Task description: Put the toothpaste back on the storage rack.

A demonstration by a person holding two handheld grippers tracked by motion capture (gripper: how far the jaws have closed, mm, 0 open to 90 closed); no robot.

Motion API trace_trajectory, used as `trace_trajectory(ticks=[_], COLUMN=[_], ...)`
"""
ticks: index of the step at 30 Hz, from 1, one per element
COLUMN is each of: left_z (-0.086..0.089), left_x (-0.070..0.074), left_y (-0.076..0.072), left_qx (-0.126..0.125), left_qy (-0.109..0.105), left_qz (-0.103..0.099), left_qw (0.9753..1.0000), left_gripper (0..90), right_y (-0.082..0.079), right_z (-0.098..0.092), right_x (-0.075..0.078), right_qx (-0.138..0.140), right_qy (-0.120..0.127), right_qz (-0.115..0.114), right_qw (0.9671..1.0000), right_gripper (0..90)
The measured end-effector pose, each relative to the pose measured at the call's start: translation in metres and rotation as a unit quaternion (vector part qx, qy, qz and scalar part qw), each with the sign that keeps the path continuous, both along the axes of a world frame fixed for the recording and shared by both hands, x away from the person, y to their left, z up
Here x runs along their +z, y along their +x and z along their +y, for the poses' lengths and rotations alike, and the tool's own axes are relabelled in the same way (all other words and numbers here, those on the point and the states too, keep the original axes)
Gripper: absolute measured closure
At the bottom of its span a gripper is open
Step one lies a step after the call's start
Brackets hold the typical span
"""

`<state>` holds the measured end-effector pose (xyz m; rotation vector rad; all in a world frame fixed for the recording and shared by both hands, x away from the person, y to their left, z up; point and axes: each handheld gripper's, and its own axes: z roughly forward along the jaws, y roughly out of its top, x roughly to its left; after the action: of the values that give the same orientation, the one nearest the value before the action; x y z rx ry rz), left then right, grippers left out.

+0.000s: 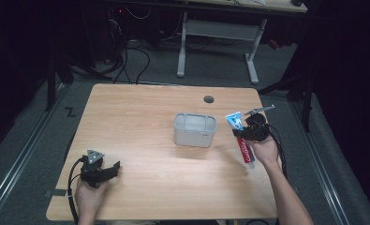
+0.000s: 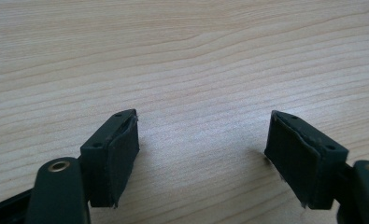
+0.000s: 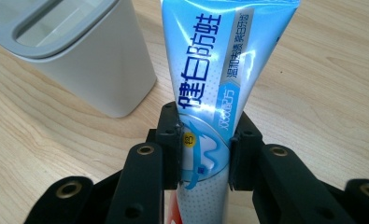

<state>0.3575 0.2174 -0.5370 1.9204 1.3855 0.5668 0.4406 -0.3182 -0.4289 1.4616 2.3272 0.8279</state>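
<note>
The right gripper (image 3: pixel 204 154) clamps its jaws on a blue and white toothpaste tube (image 3: pixel 215 84), lifted near the wooden table's (image 1: pixel 140 117) right edge, just beside a grey rectangular holder (image 1: pixel 195 130); the tube's cap end is cut off below the jaws in the right gripper view. The left gripper (image 2: pixel 201 154) rests near the front left corner, jaws wide apart and empty over bare wood, with broad open tabletop between it and the holder.
</note>
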Motion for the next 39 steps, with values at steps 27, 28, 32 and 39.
trace_trajectory(ticks=[27, 28, 32, 39], left_z=[-0.001, -0.001, -0.002, -0.002], left_x=[0.0, 0.0, 0.0, 0.0], left_y=[0.0, 0.0, 0.0, 0.0], left_qx=[-0.001, -0.001, -0.001, -0.001], left_qy=[0.006, 0.007, 0.008, 0.01], left_qz=[0.001, 0.001, 0.0, 0.0], left_qw=[1.0, 1.0, 1.0, 0.9999], left_gripper=[25.8, 25.8, 25.9, 25.9], right_y=[-0.026, -0.028, -0.03, -0.037], right_z=[0.006, 0.006, 0.008, 0.02], right_x=[0.023, 0.026, 0.028, 0.039], right_qx=[0.04, 0.041, 0.046, 0.068], right_qy=[0.058, 0.065, 0.073, 0.085], right_qz=[-0.063, -0.064, -0.068, -0.089], right_qw=[0.9955, 0.995, 0.994, 0.9901], right_gripper=[70.9, 70.9, 71.0, 71.5])
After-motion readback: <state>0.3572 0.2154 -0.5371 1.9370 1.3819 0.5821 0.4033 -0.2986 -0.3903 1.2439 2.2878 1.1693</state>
